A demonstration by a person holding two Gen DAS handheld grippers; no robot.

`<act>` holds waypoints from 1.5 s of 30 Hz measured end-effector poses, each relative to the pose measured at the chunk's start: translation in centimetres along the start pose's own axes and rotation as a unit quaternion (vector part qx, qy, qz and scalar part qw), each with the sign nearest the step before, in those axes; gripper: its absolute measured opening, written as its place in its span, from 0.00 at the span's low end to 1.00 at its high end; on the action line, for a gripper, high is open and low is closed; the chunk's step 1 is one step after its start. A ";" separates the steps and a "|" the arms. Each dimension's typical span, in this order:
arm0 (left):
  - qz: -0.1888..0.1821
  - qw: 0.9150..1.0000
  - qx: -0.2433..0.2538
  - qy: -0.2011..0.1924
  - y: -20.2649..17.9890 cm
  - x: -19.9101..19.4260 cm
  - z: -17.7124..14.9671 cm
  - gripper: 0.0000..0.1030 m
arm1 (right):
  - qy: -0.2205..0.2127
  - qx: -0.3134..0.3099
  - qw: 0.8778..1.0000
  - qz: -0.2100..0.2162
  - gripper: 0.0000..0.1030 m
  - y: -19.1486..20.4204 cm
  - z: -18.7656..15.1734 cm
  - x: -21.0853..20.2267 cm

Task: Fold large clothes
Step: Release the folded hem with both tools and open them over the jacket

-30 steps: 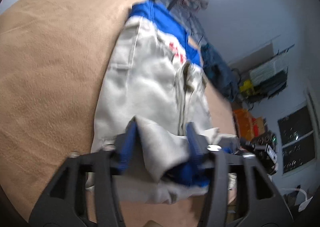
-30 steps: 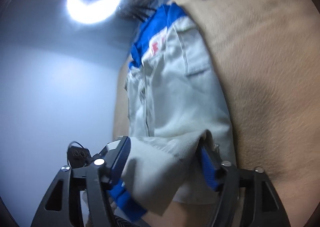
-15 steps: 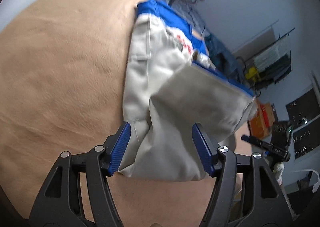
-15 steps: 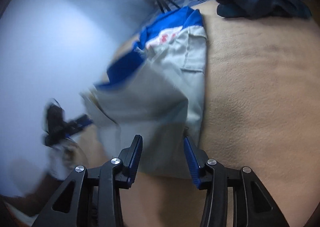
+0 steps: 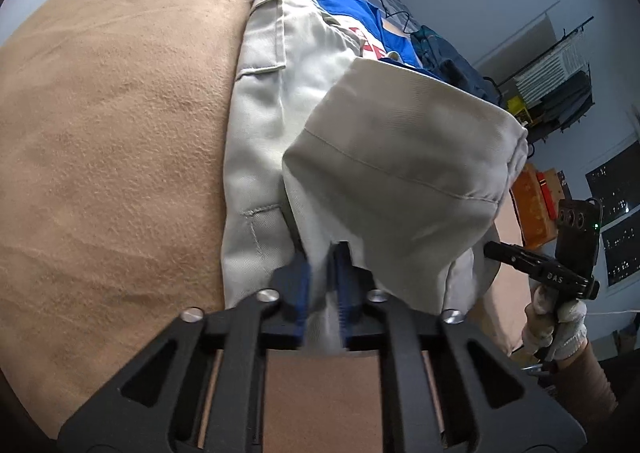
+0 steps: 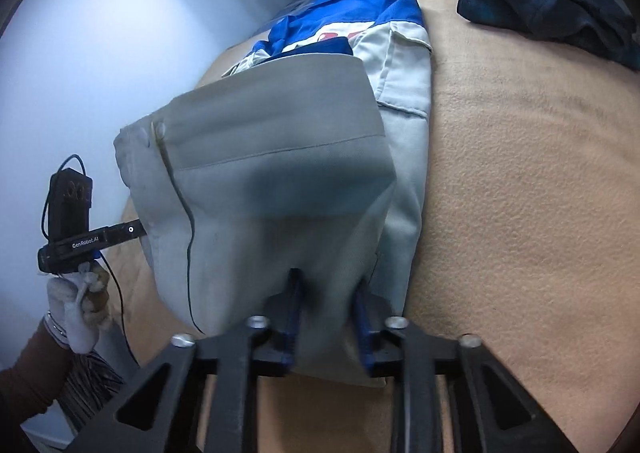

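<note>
Left gripper is clamped on the grey jacket's hem; right gripper is closing on the same hem, lifting it above the tan blanket.

Plenty of bare tan blanket lies open on one side of the grey-and-blue garment; a dark bundle of clothes crowds the far corner (cables trail behind it).
</note>
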State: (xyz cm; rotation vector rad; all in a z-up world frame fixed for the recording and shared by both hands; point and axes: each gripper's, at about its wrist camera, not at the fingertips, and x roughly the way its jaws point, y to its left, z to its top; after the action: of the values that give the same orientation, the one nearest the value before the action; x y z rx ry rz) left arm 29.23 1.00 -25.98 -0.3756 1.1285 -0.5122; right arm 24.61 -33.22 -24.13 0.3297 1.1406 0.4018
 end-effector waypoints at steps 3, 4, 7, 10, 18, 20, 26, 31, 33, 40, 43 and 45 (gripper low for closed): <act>-0.008 1.000 -0.008 -0.012 -0.5 -1.9 -0.7 0.05 | -0.005 0.014 1.000 0.010 0.06 0.4 -0.3 -0.5; -0.007 1.000 -0.015 -0.018 -0.5 -2.7 -1.1 0.05 | -0.008 0.022 1.000 0.017 0.05 0.4 -0.4 -0.9; 0.010 0.999 -0.033 -0.031 -0.1 -4.0 -2.0 0.05 | -0.008 0.043 0.999 0.023 0.03 -0.2 -1.3 -1.7; 0.038 0.998 -0.044 -0.008 1.0 -2.1 -2.2 0.05 | 0.010 0.045 0.999 -0.002 0.03 -0.7 -1.6 0.1; 0.080 0.995 -0.003 -0.062 -0.6 -4.5 -2.1 0.12 | -0.030 0.001 0.997 -0.065 0.29 0.8 -0.7 -2.8; 0.078 0.993 0.031 -0.086 -2.1 -5.7 -2.0 0.12 | -0.068 -0.029 0.995 -0.066 0.33 2.1 -0.5 -4.2; 0.092 0.987 0.094 -0.087 -5.0 -3.5 0.5 0.13 | -0.123 -0.103 0.984 -0.075 0.34 6.3 1.2 -3.2; 0.123 0.985 0.094 -0.077 -4.1 -0.5 3.0 0.13 | -0.081 -0.133 0.981 -0.117 0.34 7.4 3.7 0.3; 0.138 0.982 0.108 -0.065 -4.0 1.0 3.6 0.13 | -0.059 -0.126 0.982 -0.125 0.34 6.5 4.3 1.7; 0.128 0.981 0.143 -0.021 -2.8 4.0 3.9 0.13 | -0.004 -0.142 0.979 -0.146 0.34 5.2 3.8 6.2; 0.104 0.985 0.137 -0.001 -2.6 3.3 4.7 0.14 | 0.011 -0.130 0.984 -0.118 0.33 4.7 4.6 5.5; 0.077 0.990 0.116 -0.002 -2.3 2.3 5.7 0.14 | -0.007 -0.105 0.990 -0.091 0.34 4.0 5.3 4.1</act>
State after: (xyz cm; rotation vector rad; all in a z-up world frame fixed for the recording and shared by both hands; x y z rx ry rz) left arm 34.78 -1.99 -24.29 -0.0871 1.0707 -0.4993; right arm 30.42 -28.04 -23.58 0.0435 1.0937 0.3539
